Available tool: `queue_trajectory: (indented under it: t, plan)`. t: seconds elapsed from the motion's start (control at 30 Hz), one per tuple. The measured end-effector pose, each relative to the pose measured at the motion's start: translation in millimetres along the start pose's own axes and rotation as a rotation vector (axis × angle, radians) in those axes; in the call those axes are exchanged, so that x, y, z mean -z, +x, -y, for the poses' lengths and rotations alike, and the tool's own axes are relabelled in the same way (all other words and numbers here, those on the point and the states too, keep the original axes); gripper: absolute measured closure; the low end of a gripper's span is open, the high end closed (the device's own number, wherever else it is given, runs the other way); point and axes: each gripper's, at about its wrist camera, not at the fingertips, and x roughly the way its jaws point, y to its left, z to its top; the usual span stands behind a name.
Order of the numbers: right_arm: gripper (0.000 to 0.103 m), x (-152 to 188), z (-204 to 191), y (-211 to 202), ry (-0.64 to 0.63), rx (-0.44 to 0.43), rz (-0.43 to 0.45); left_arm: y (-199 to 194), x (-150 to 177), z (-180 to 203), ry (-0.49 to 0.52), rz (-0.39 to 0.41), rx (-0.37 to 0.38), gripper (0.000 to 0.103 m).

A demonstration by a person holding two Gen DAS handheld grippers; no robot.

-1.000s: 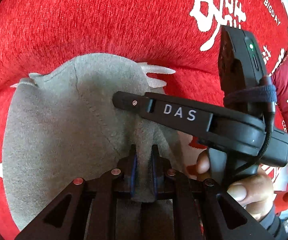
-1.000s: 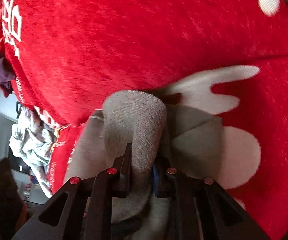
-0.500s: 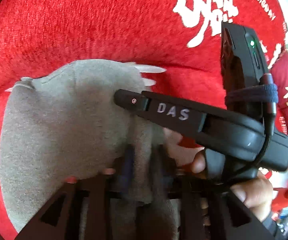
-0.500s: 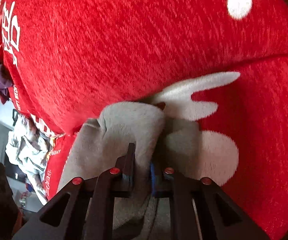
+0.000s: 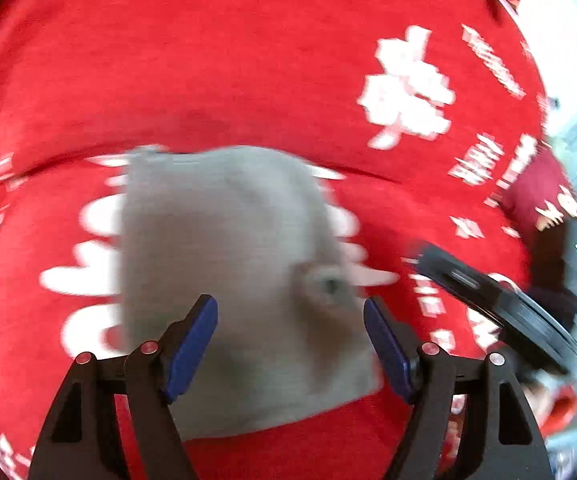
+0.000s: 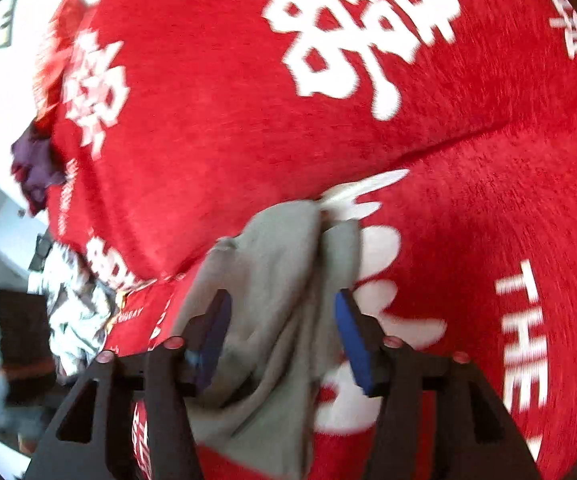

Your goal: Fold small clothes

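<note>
A red blanket (image 5: 248, 60) with white printed characters covers the soft surface. A folded grey garment (image 5: 228, 260) lies directly on it, just ahead of the left gripper (image 5: 290, 344).

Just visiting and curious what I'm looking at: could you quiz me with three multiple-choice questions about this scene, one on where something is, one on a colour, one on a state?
1. Where does the grey garment lie?
A. on the red blanket
B. in a basket
C. on a bare floor

2. What colour are the pads on the tongs?
A. yellow
B. blue
C. green

3. How do the left tongs stand?
A. clamped on the cloth
B. apart, pads off it
C. out of view

Answers: 1 A, red shows all round it. 2 B, both views show blue. 3 B, their jaws are opening, garment lying beyond them.
</note>
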Motion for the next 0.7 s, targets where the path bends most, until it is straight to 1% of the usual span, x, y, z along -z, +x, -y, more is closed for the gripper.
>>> queue_trajectory:
  t: [0.03, 0.07, 0.13, 0.17, 0.23, 0.3, 0.33, 0.37, 0.4, 0.43, 0.47, 0.5, 0.57, 0.63, 0.7]
  plan:
    - [0.034, 9, -15, -1, -0.043, -0.005, -0.003, 2, 2, -15, -0.027, -0.012, -0.061, 0.027]
    - [0.034, 13, -26, 1, -0.077, -0.004, -0.014, 6, 4, -26, -0.054, -0.023, -0.099, 0.027]
    - [0.034, 23, -58, 12, -0.188, 0.023, -0.055, 8, 9, -41, -0.077, -0.026, -0.154, 0.027]
    - [0.034, 28, -70, 17, -0.248, 0.049, -0.072, 10, 10, -47, -0.079, -0.023, -0.207, 0.027]
    - [0.034, 34, -82, 26, -0.313, 0.09, -0.107, 12, 17, -57, -0.083, -0.016, -0.249, 0.027]
    - [0.035, 41, -86, 45, -0.355, 0.128, -0.194, 19, 21, -67, -0.102, -0.05, -0.259, 0.027]
    - [0.038, 44, -84, 53, -0.36, 0.174, -0.235, 23, 22, -69, -0.107, -0.062, -0.26, 0.027]
    - [0.056, 48, -79, 61, -0.36, 0.217, -0.28, 22, 28, -72, -0.11, -0.073, -0.253, 0.027]
    - [0.069, 51, -76, 66, -0.355, 0.205, -0.317, 23, 30, -71, -0.109, -0.075, -0.25, 0.027]
    - [0.074, 53, -73, 66, -0.345, 0.184, -0.33, 18, 36, -72, -0.1, -0.075, -0.244, 0.027]
    - [0.089, 53, -69, 64, -0.316, 0.156, -0.331, 14, 41, -71, -0.086, -0.073, -0.235, 0.027]
    - [0.092, 52, -65, 60, -0.281, 0.131, -0.324, 11, 45, -70, -0.071, -0.071, -0.228, 0.027]
    - [0.094, 45, -59, 42, -0.216, 0.074, -0.271, 4, 58, -64, -0.022, -0.059, -0.223, 0.027]
    - [0.094, 39, -54, 28, -0.163, 0.026, -0.224, 3, 73, -56, 0.05, -0.047, -0.255, 0.027]
    - [0.095, 36, -49, 24, -0.115, 0.012, -0.22, 5, 81, -51, 0.091, -0.042, -0.299, 0.027]
